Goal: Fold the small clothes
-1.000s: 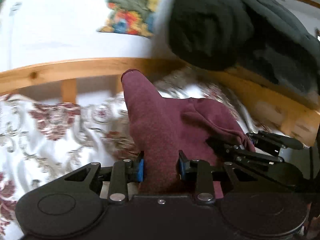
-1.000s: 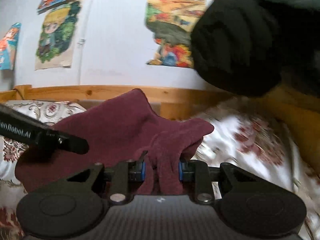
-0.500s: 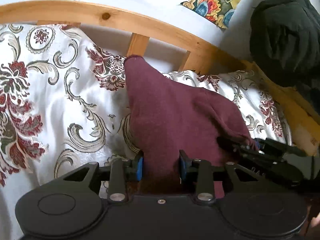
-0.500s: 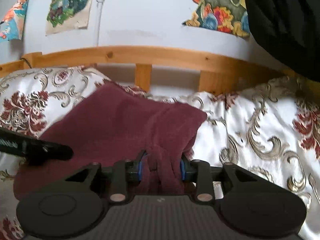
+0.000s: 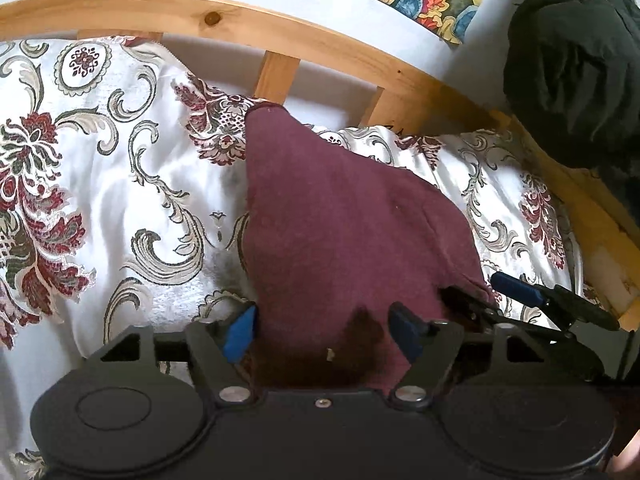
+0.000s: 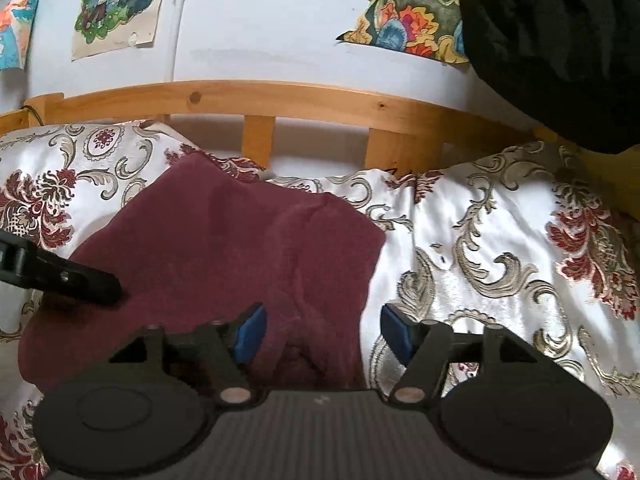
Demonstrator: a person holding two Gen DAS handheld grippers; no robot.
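A small maroon garment [image 5: 340, 232] lies flat on the patterned bedspread [image 5: 100, 200], its far corner near the headboard. My left gripper [image 5: 322, 330] is open, its blue pads wide on either side of the near edge of the cloth. My right gripper [image 6: 320, 330] is open too, over the garment's [image 6: 224, 248] right near edge; its right pad is over bare bedspread. The right gripper's fingers [image 5: 560, 300] show at the right of the left wrist view. A left finger [image 6: 60, 276] shows at the left of the right wrist view.
A wooden slatted headboard [image 6: 280, 100] runs behind the bedspread [image 6: 500, 248]. A dark bulky garment [image 6: 560, 40] hangs at the upper right. Colourful drawings [image 6: 116, 8] are stuck on the white wall.
Both grippers lowered the maroon garment onto the bed and opened, letting go of it. The cloth now lies spread flat instead of hanging bunched between the pads.
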